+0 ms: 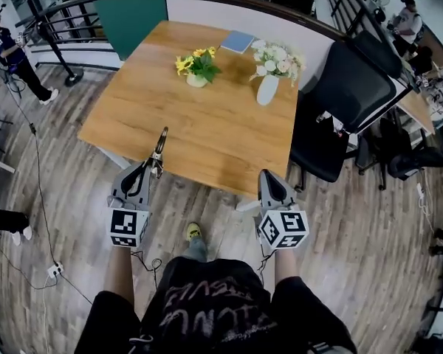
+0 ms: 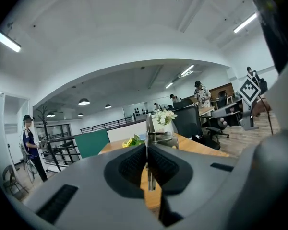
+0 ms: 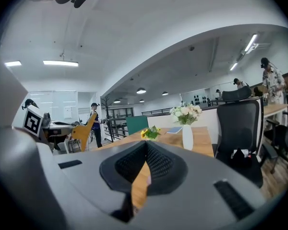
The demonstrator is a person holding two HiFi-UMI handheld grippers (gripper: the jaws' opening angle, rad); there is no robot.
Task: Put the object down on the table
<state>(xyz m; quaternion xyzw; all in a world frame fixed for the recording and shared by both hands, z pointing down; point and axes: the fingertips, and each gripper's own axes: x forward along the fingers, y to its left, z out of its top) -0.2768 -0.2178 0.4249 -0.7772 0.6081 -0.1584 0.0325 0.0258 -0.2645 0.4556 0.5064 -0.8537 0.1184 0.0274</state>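
Here, left gripper (image 1: pixel 157 166) clamps object (image 1: pixel 162 140) (thin).

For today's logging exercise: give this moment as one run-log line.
left gripper: shut on thin metal object | right gripper: shut, empty | status: held in air, not yet on table

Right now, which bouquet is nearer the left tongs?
The yellow flowers in the short pot; the white bouquet in the tall vase stands farther right.

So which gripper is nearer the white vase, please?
Right: the right gripper is at the table's near edge, in line with the white vase; the left gripper is farther left.
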